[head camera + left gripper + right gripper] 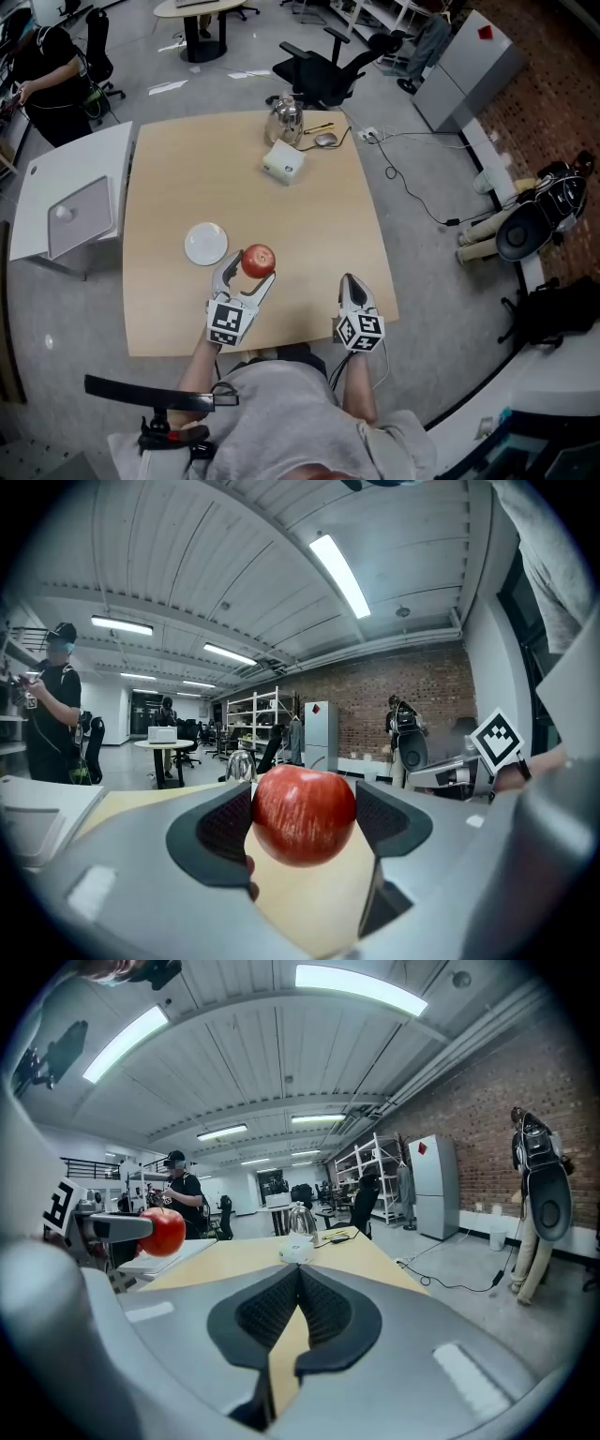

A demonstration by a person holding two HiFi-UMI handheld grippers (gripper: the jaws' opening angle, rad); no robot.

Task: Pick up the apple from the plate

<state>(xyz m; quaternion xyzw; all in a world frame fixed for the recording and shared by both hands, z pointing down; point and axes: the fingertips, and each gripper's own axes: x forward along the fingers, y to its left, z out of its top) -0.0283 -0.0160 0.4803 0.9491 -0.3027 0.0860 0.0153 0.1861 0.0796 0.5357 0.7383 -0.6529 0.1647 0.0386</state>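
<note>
A red apple point(259, 260) hangs above the wooden table point(309, 234), and my left gripper point(246, 270) is shut on it, one pad on each side. In the left gripper view the apple point(302, 816) fills the gap between the dark pads point(225, 825). The white plate point(205, 244) lies bare on the table just left of the apple. My right gripper point(349, 286) is near the table's front edge, to the right, shut with nothing in it; its pads point(323, 1312) meet. The apple point(164, 1231) also shows at the left of the right gripper view.
At the table's far side stand a white box point(283, 161), a metal kettle point(286, 119) and a mouse point(325, 140). A black office chair point(328, 66) is behind them. A white side table point(37, 178) stands at the left, and a person point(47, 66) beyond it.
</note>
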